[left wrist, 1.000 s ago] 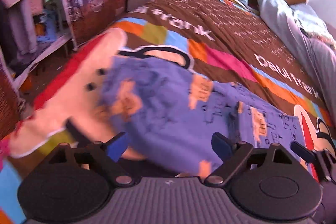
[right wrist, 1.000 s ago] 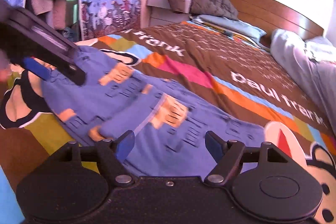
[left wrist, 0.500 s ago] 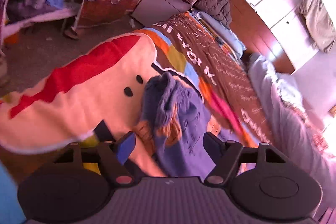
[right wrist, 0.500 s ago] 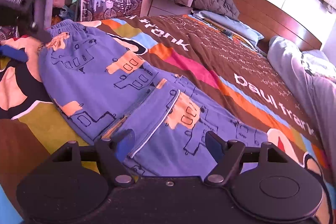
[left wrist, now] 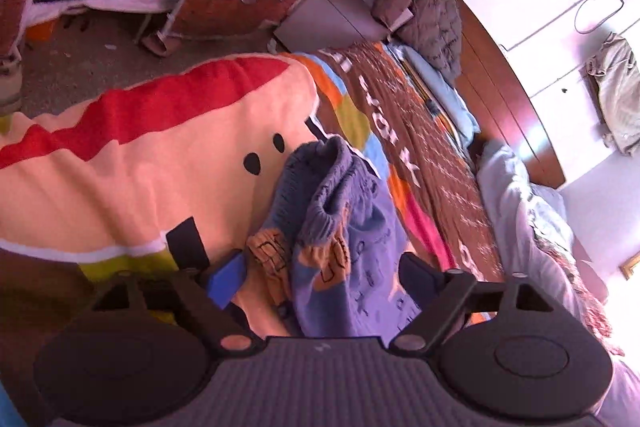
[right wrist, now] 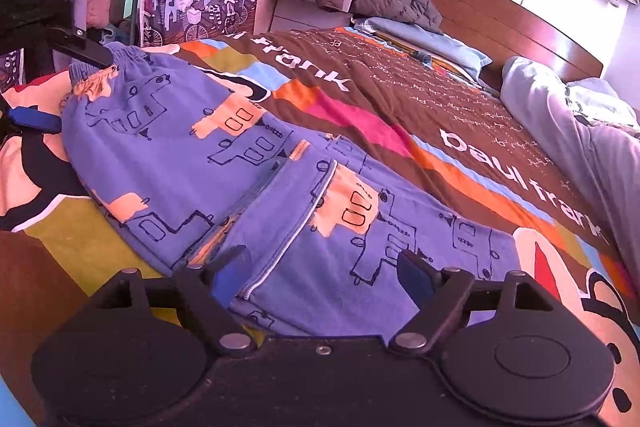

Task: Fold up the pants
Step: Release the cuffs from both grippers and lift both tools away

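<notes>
Blue printed pants [right wrist: 248, 163] lie across the cartoon bedspread [right wrist: 460, 131]. Nearest, the right gripper [right wrist: 324, 269], jaws just opening, straddles their folded leg end unclenched. Farther along, the left gripper [left wrist: 322, 269] spreads released around the bunched waistband [left wrist: 320, 183].

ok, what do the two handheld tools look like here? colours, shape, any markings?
Both match: a black ribbed body, two round black discs at the sides, and black linkage arms on silver pivot pins ending in blue pads. Left tool and right tool show this in their own wrist views. In the right wrist view the left tool's black housing carries white "GenRobot.AI" lettering. No cables, hands or sleeves visible.
</notes>
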{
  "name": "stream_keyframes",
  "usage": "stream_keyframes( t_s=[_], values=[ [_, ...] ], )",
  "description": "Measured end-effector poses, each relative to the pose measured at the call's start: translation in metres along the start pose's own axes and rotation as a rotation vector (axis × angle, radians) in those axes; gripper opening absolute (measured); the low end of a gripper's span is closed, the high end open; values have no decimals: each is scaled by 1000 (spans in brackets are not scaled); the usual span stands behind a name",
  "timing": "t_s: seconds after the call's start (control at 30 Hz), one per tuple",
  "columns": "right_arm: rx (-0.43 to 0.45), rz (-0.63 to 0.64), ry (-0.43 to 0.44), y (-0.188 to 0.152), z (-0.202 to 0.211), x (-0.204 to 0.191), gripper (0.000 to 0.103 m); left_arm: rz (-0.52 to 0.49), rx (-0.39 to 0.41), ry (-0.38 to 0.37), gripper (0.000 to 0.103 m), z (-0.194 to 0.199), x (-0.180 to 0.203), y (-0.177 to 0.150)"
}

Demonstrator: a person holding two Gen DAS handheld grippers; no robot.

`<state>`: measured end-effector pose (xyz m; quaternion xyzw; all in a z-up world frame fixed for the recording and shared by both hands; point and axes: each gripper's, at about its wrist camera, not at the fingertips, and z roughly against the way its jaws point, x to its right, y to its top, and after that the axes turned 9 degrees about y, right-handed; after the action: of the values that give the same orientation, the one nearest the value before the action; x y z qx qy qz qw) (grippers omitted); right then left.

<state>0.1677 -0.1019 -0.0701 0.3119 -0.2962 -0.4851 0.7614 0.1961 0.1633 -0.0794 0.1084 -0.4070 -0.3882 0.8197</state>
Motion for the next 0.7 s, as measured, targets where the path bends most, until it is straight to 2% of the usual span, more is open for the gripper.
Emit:
stream_keyframes(
  t_s=[0.03,0.1,0.13,0.2,0.3,0.43,0.63,0.7],
  values=[
    [1,2,-2,0,0,0,83,5,12,13,72,-1,0,-1],
    [3,8,-8,0,0,-2,83,28,29,35,49,-1,-1,-2],
    [3,11,-11,0,-1,-3,83,51,34,38,41,-1,-5,-2],
    [4,14,-14,0,-1,-3,83,115,30,23,29,-2,-15,-1],
    [11,19,-28,-2,-2,-5,85,146,30,12,25,-3,-20,-1],
    [21,32,-47,-5,-3,-9,86,69,64,46,21,0,-14,-5],
    [26,33,-50,-6,-4,-9,86,35,73,65,18,3,-7,-5],
    [26,33,-51,-6,-4,-9,86,-20,89,87,16,6,3,-6]
  ],
)
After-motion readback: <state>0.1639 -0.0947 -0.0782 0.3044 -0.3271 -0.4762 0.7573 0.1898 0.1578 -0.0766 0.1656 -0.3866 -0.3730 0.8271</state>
